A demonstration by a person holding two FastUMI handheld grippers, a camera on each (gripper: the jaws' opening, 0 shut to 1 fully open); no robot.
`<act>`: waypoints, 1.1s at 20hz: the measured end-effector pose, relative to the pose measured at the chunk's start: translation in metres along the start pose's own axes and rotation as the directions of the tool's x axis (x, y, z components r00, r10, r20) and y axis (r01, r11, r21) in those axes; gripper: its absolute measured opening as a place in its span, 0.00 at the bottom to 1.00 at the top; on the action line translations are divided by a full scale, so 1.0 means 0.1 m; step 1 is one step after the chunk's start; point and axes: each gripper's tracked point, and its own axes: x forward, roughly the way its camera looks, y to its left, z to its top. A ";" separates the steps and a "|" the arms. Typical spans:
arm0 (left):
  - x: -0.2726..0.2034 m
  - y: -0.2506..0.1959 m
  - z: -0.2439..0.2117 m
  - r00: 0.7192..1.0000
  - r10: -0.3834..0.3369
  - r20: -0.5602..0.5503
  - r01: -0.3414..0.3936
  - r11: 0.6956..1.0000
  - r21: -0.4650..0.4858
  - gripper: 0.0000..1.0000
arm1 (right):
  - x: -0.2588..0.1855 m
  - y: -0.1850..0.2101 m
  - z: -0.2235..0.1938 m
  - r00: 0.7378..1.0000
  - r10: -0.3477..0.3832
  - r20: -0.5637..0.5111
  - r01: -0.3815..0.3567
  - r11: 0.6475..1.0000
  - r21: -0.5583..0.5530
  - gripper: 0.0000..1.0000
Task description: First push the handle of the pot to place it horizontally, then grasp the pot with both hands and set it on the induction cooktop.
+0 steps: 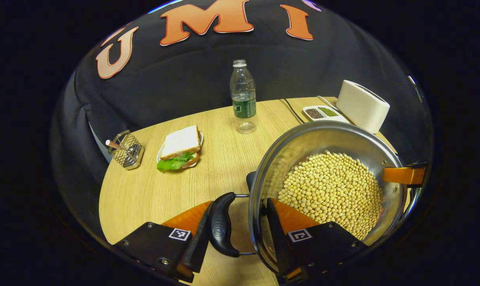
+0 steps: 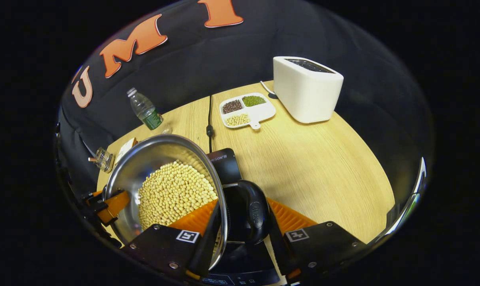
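So I've got the pot (image 1: 327,186) up between both hands right now, and it's tipped a bit, full of pale beans (image 1: 331,190). Everything hinges on where the cooktop (image 2: 228,167) sits relative to it: in the right gripper view the black slab lies directly under and just past the pot, its far corner poking out at 12 o'clock from my right tongs (image 2: 240,238), and more of its dark glass showing at 6 o'clock by the fingers. So I reckon the move left is pretty much straight down, levelling out as I go.

The pot's two loop handles line up across it, one to each hand. Left tongs (image 1: 234,234) straddle the rim at the left handle (image 1: 222,224): one finger outside the handle, the other inside the pot wall, clamped on that side. Right tongs do the same on the right handle (image 2: 254,216), closed around handle and rim. In the left gripper view the other tongs show at 3 o'clock on the far rim.

Neither hand is nearer, both are on it. The rest of the surface (image 2: 315,159) is well apart: toaster (image 2: 307,87), bean tray (image 2: 246,109), bottle (image 1: 243,97), sandwich (image 1: 180,147).
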 end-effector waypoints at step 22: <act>-2.24 1.51 2.01 0.824 0.218 0.523 -0.136 0.972 -0.191 0.72 | -2.05 0.00 1.94 0.774 -0.002 0.634 0.081 0.992 -0.096 0.88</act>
